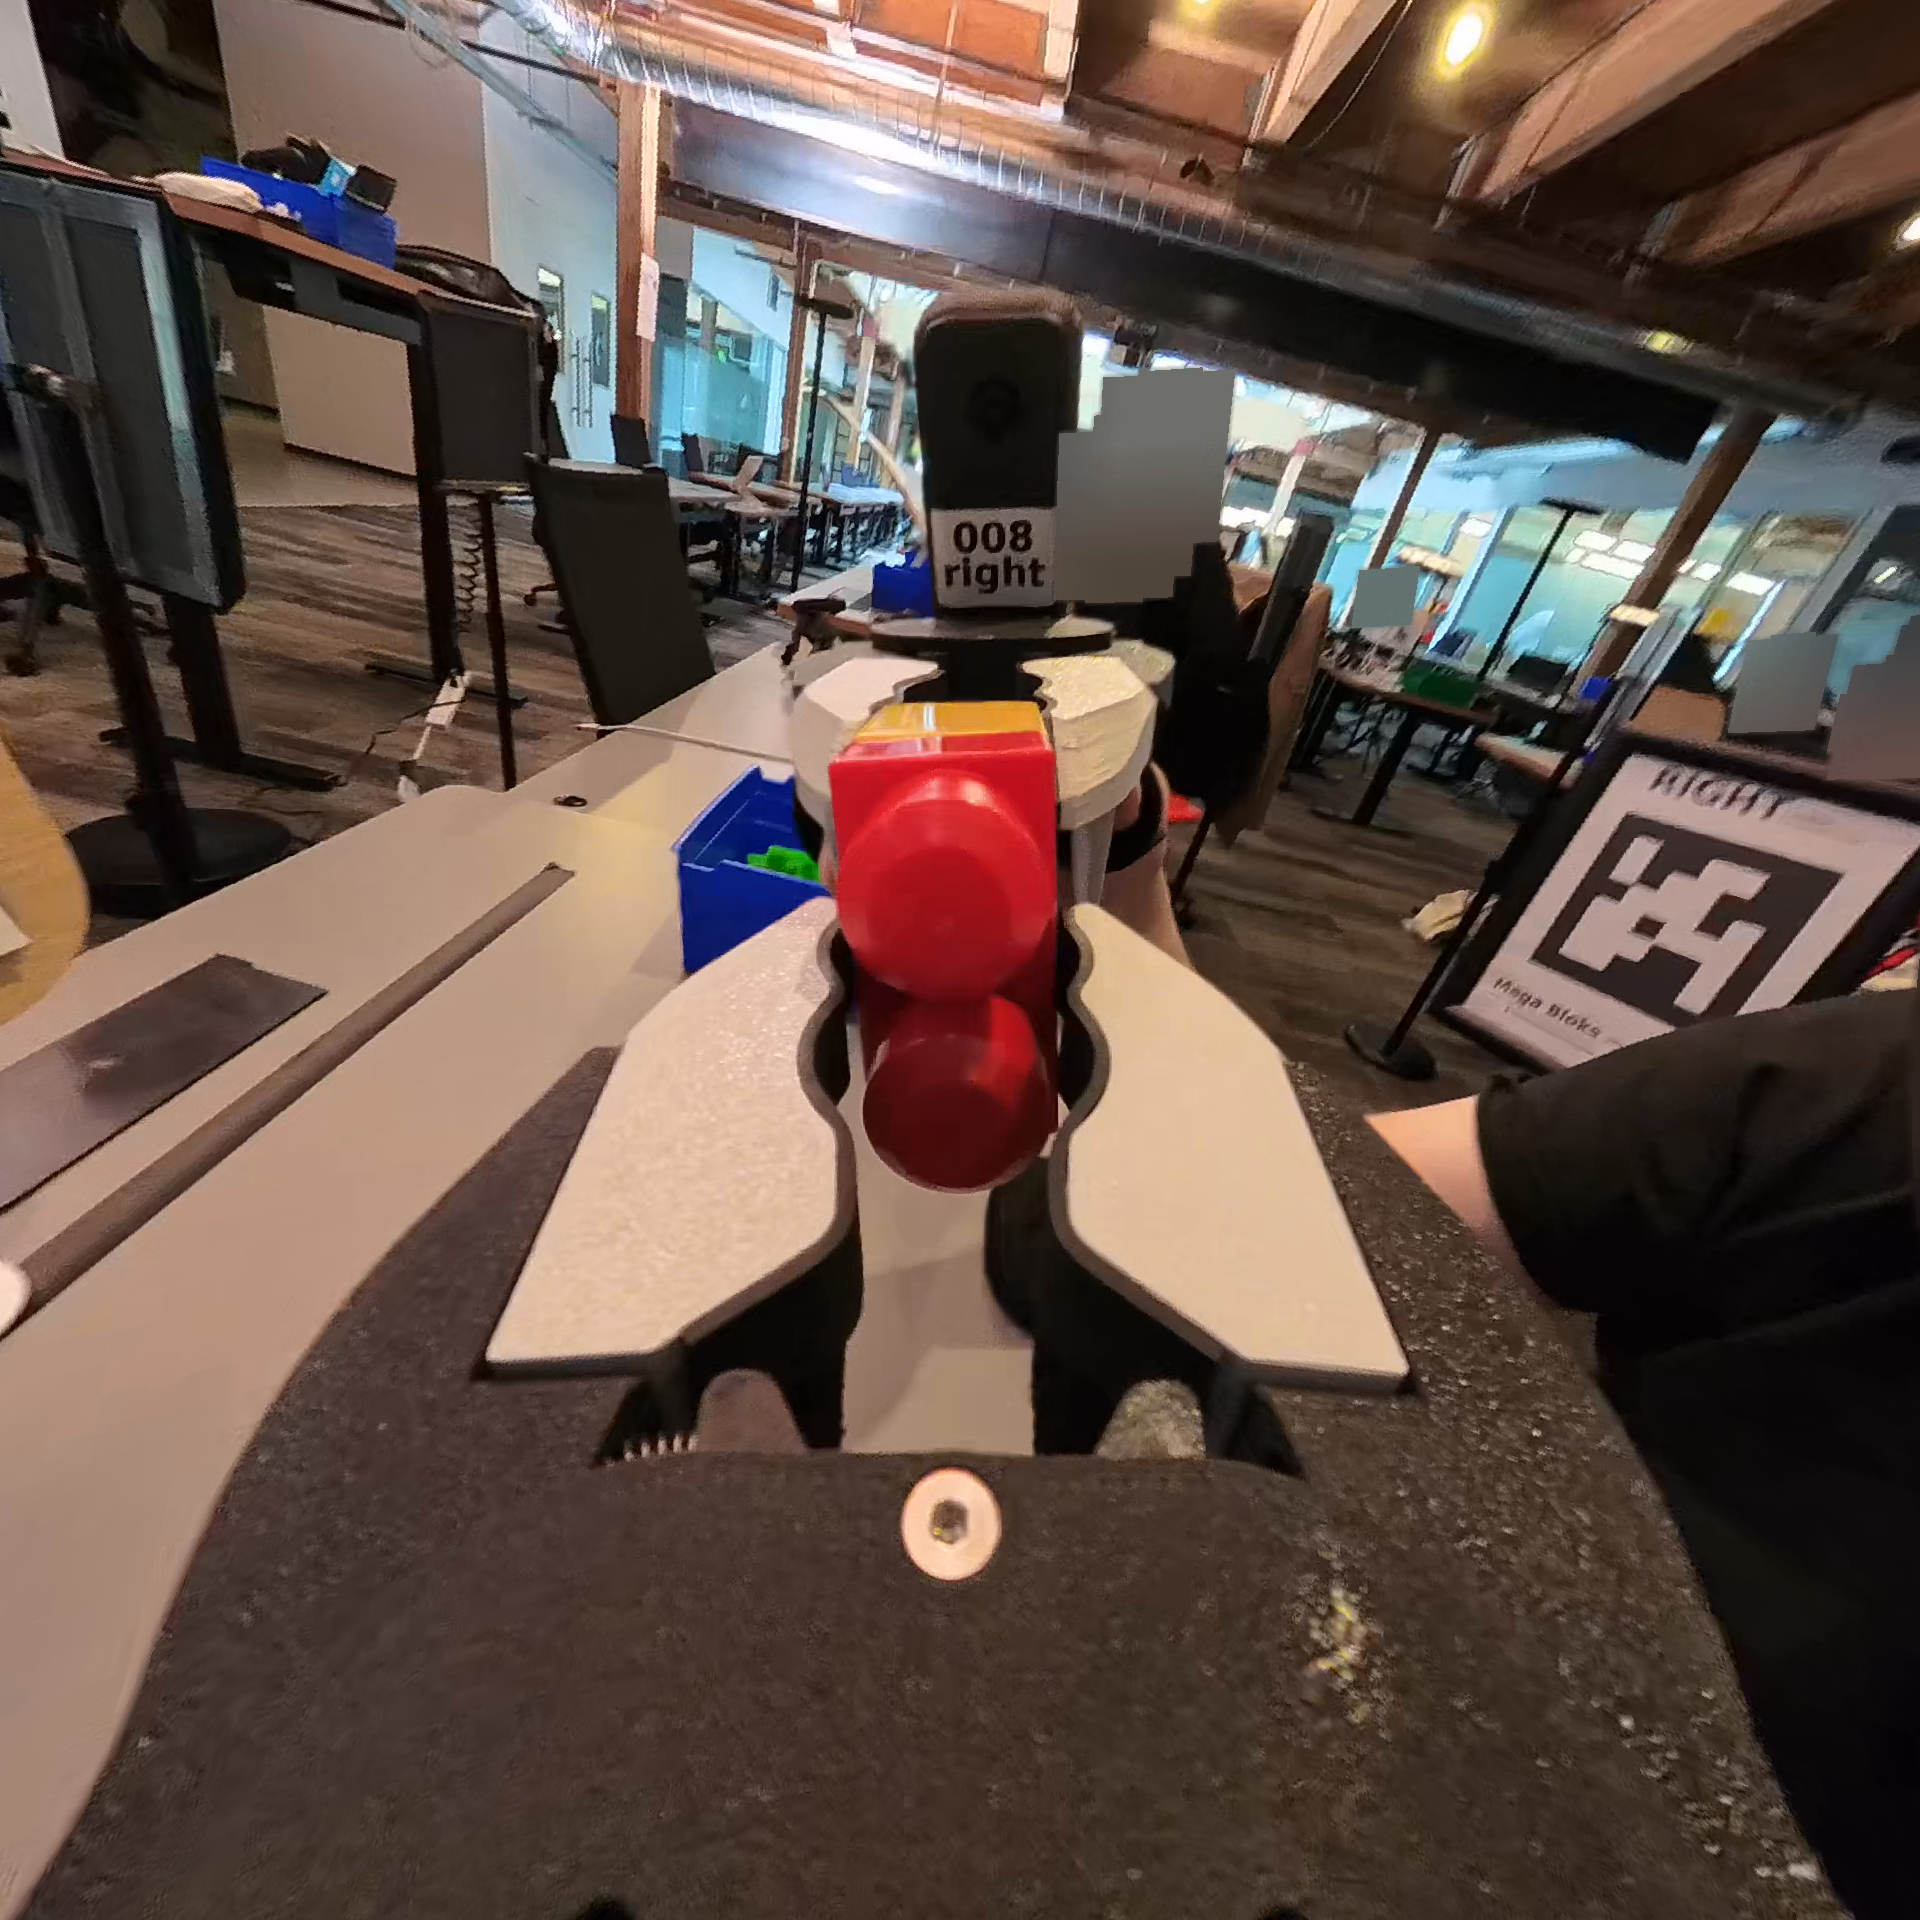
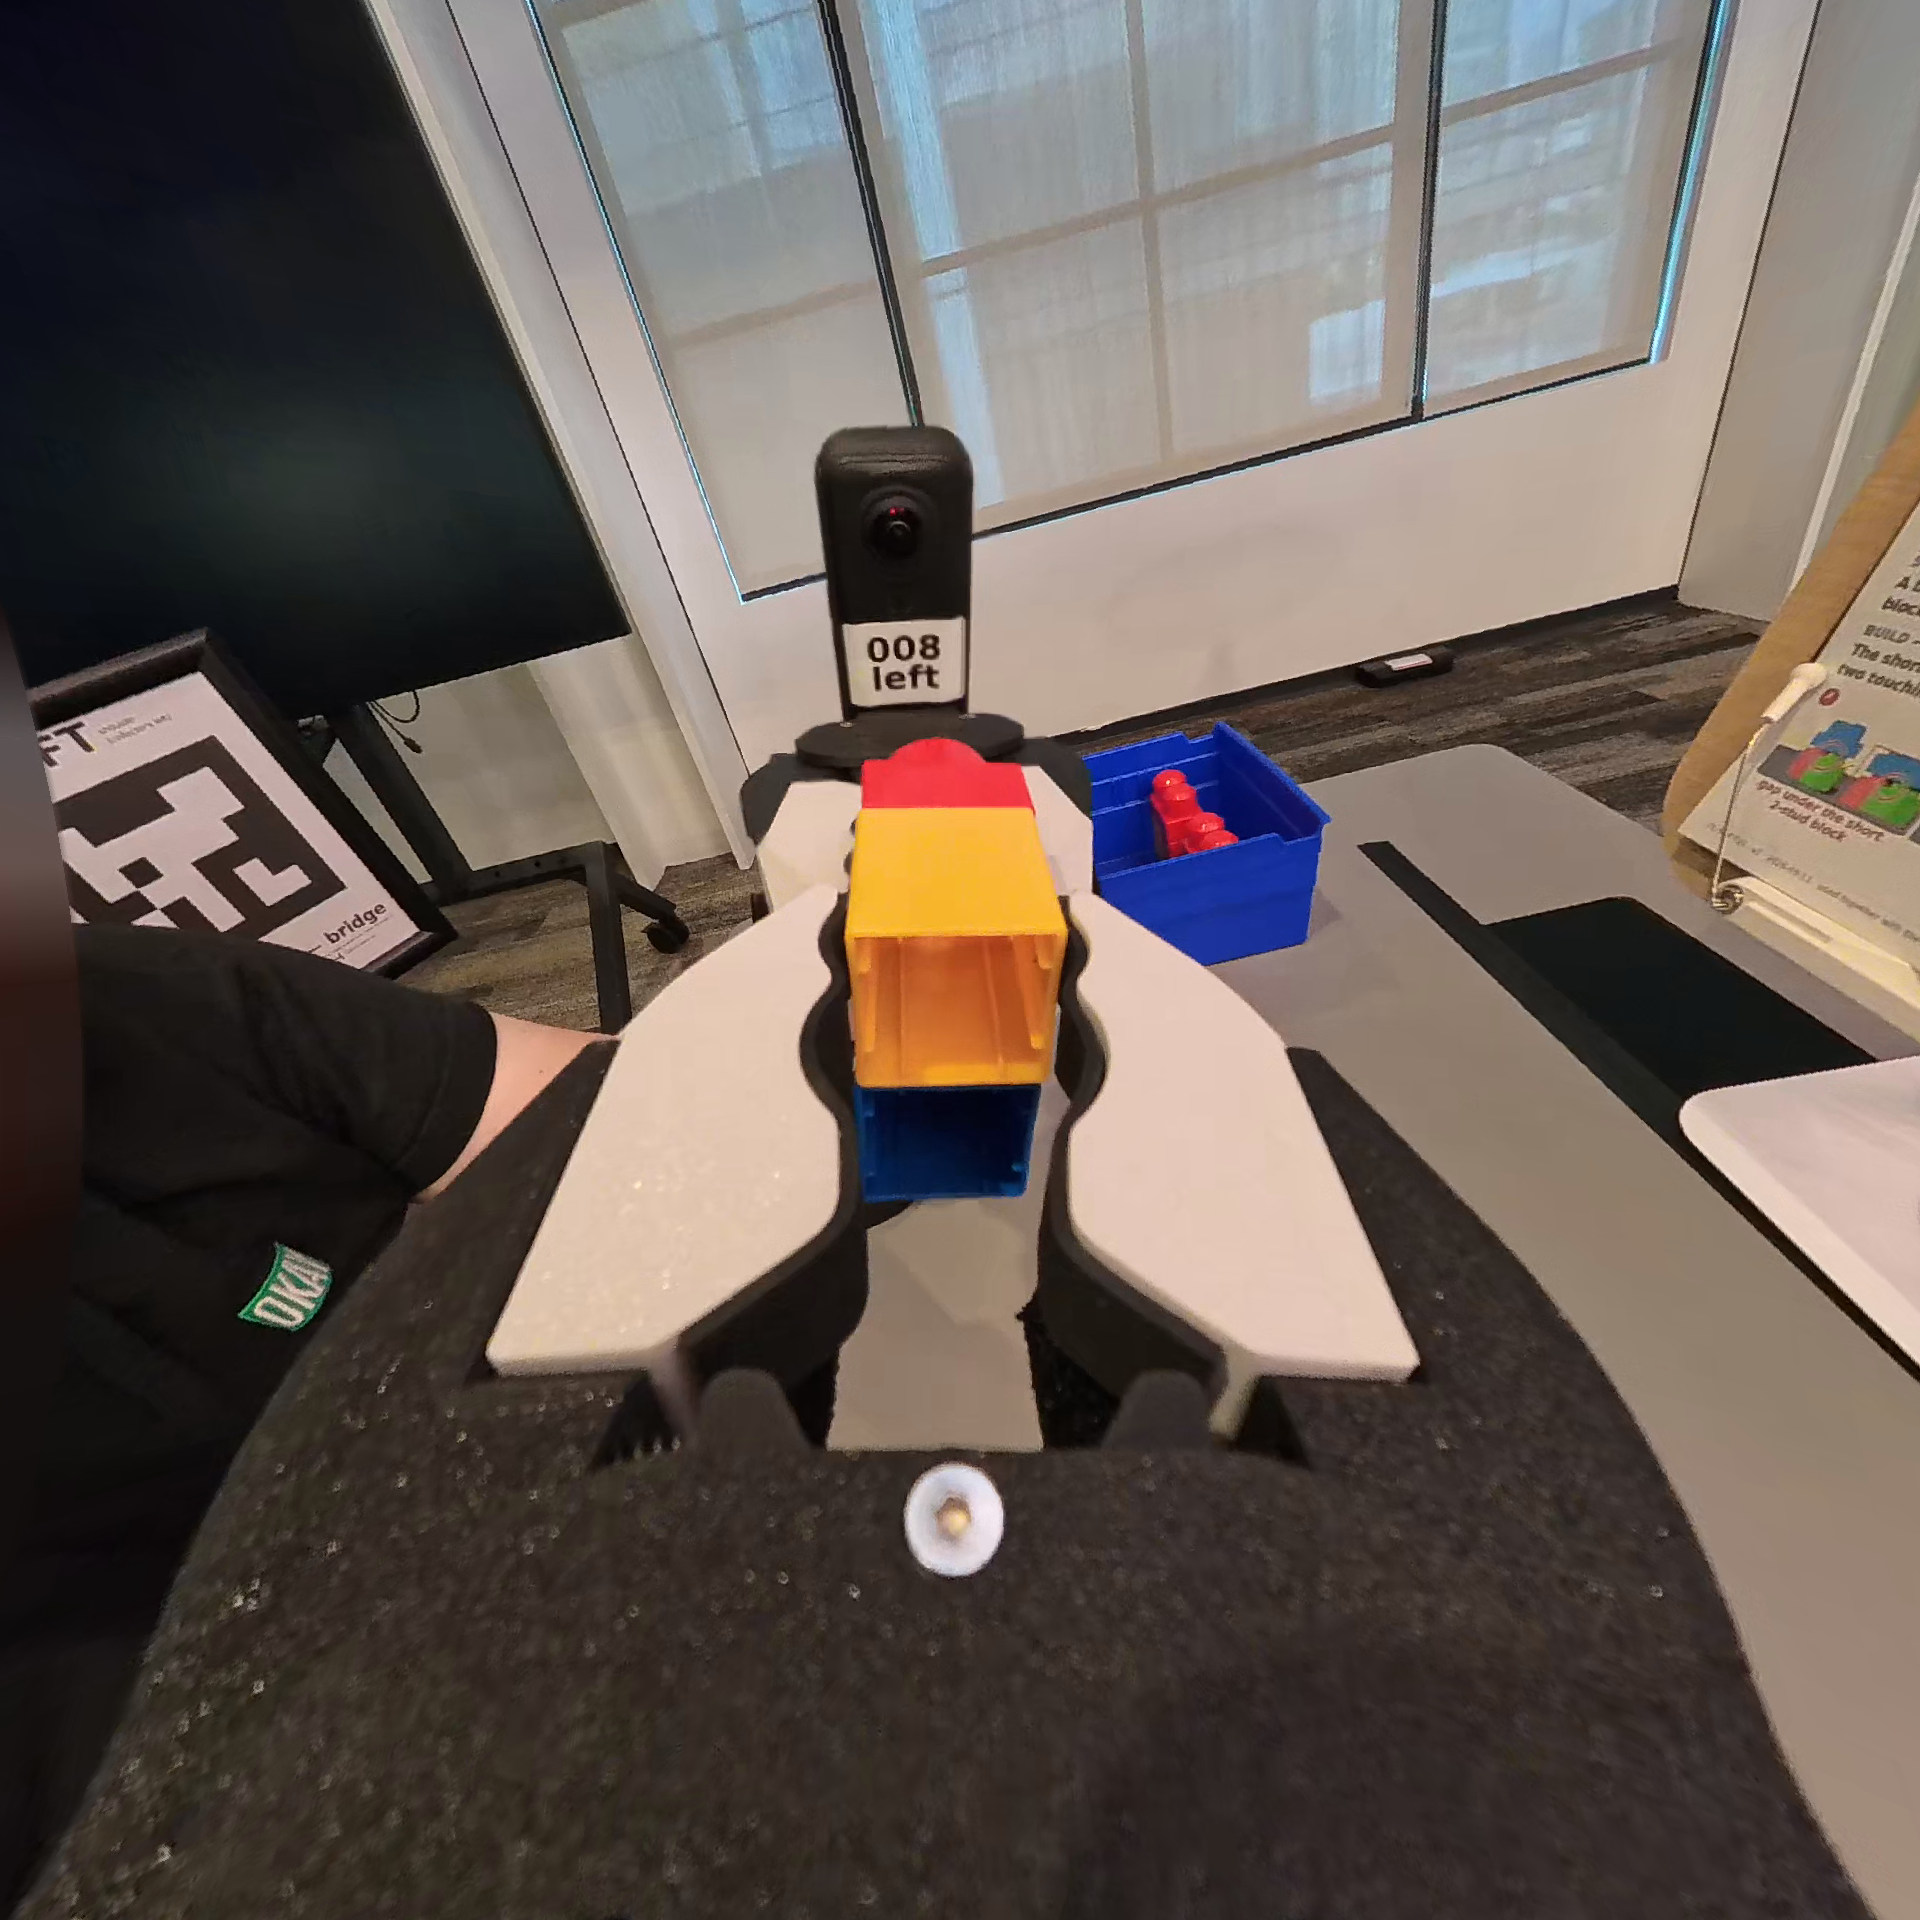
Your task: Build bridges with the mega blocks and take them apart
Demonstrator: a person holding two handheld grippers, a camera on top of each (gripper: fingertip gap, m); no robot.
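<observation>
Your left gripper (image 1: 951,1049) is clamped on the red block (image 1: 940,894), studs toward its camera; your right gripper (image 2: 951,1049) pinches the yellow block (image 2: 951,935) and blue block (image 2: 940,1143), all joined, held above the grey table (image 2: 1507,1195)

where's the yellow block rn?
Held in mid-air: in the right wrist view the yellow block sits centre frame in the right gripper, stacked on the blue block, its far end joined to the red block.

Red block (image 1: 940,914) joined to yellow (image 2: 951,935) and blue (image 2: 945,1143) blocks — apparently mid-air (undersides open).
</observation>
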